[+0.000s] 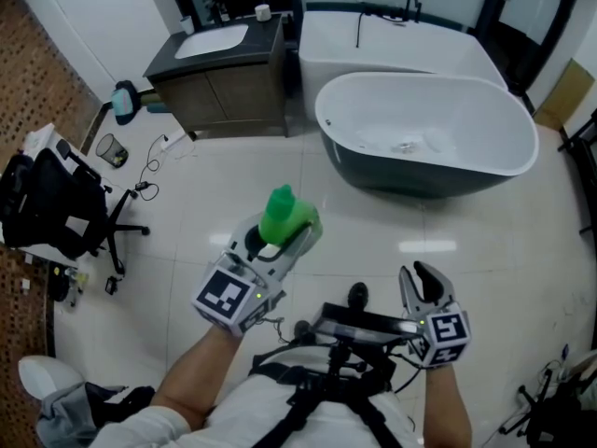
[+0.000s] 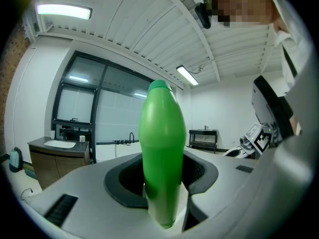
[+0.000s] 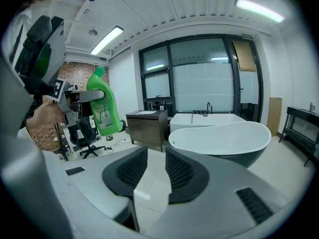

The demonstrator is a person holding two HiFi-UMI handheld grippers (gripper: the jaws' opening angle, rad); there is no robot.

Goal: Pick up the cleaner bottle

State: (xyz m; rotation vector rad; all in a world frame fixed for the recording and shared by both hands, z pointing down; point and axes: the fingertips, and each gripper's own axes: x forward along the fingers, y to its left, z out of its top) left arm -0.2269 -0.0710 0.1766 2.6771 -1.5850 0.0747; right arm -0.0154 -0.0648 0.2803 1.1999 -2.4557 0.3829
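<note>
The green cleaner bottle [image 1: 283,213] is off the floor, held upright in my left gripper [image 1: 285,235], whose jaws are shut on its body. In the left gripper view the bottle [image 2: 162,153] fills the gap between the dark pads, cap up. The right gripper view shows the same bottle [image 3: 104,106] in the air at the left, its label facing the camera, with the left gripper [image 3: 75,97] behind it. My right gripper [image 1: 417,278] is lower right in the head view, well apart from the bottle. Its jaws [image 3: 156,171] stand a narrow gap apart with nothing between them.
A white freestanding bathtub [image 1: 429,129] stands ahead on the right, with a built-in tub behind it. A dark vanity with a sink [image 1: 224,73] is ahead on the left. An office chair [image 1: 56,203], a small bin [image 1: 112,149] and floor cables lie left.
</note>
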